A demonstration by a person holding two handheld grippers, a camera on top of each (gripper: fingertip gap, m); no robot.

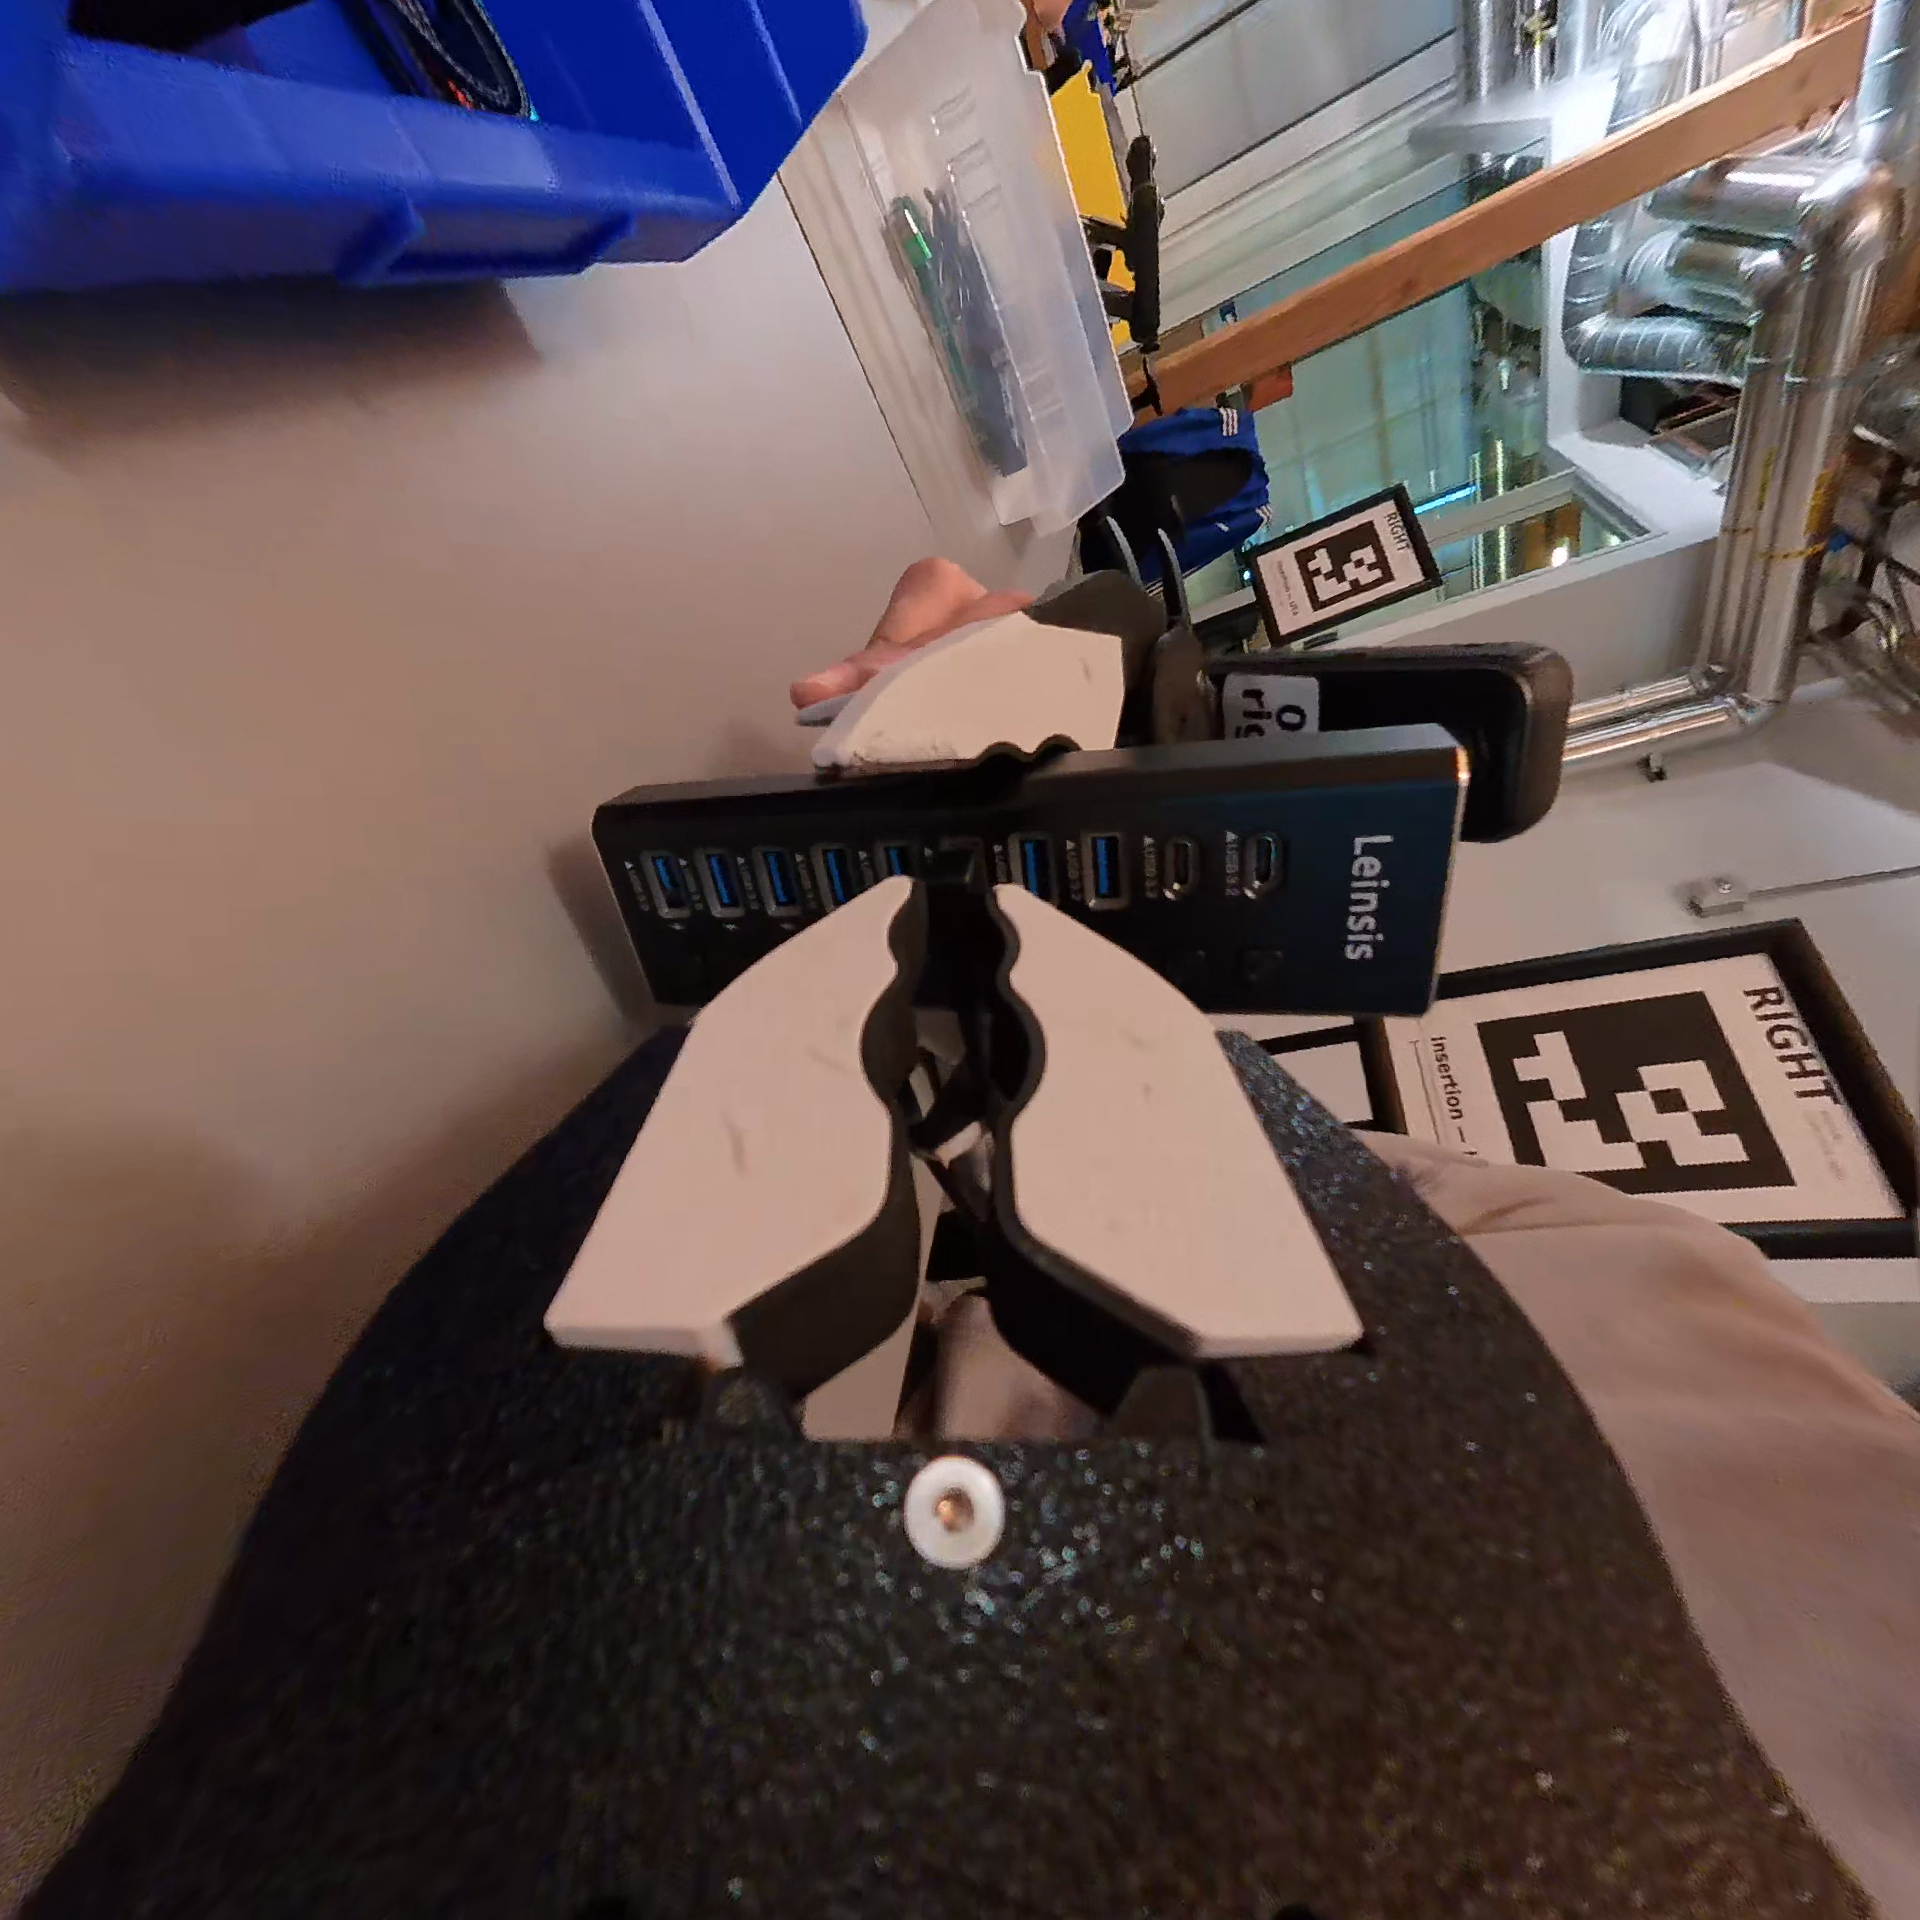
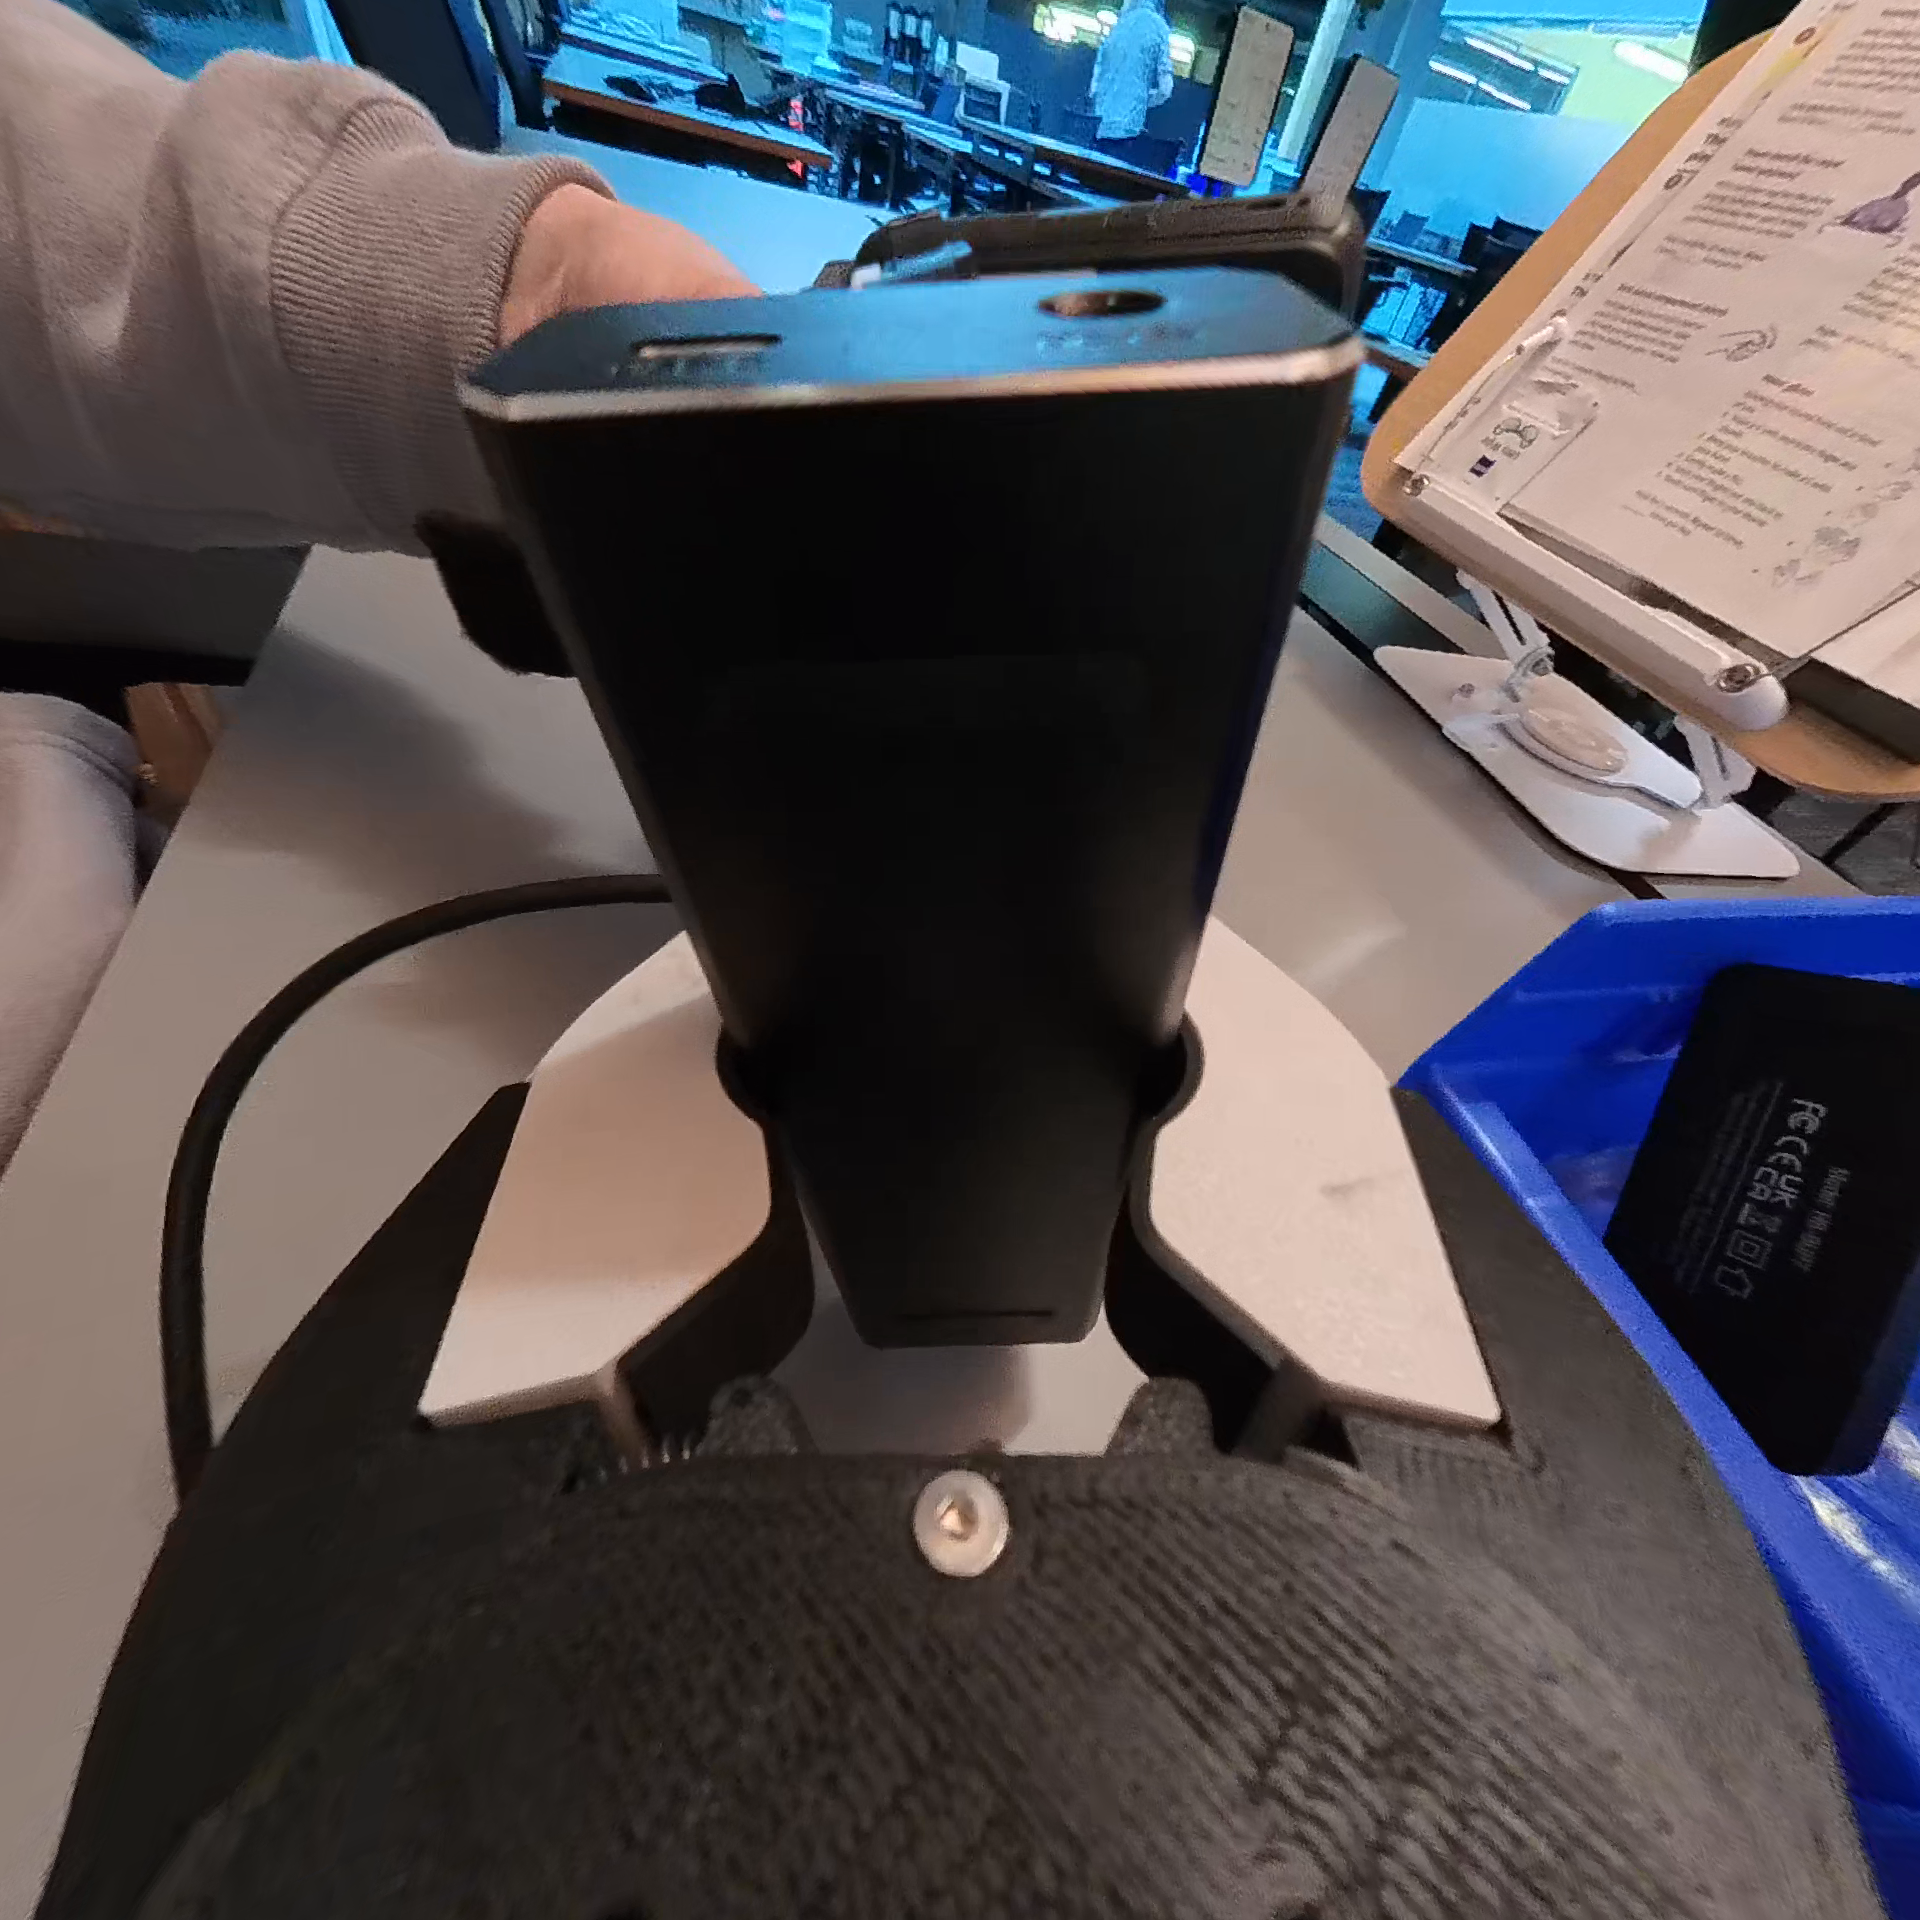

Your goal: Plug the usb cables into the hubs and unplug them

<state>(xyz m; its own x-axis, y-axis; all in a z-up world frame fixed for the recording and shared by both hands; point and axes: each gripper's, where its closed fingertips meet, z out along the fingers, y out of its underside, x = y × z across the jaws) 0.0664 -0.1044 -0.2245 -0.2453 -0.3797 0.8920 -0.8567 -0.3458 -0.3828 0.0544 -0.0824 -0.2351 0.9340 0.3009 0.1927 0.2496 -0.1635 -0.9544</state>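
My right gripper (image 2: pixel 956 1049) is shut on a long black USB hub (image 2: pixel 935 675) and holds it up off the table. In the left wrist view the hub (image 1: pixel 1351 914) shows its row of blue ports, with the right gripper's fingers (image 1: pixel 966 707) clamped on its far edge. My left gripper (image 1: pixel 951 894) is shut on a black USB plug (image 1: pixel 956 868) whose tip meets a port in the middle of the row. I cannot tell how deep it sits. Its black cable (image 2: pixel 208 1091) loops over the table at the left.
A blue bin (image 1: pixel 364 135) and a clear plastic box (image 1: pixel 987 312) of cables stand beyond the hub. Marker cards (image 1: pixel 1662 1091) lie to the right. In the right wrist view the blue bin (image 2: pixel 1558 1039) holds another black hub (image 2: pixel 1787 1216); a document stand (image 2: pixel 1662 416) is behind.
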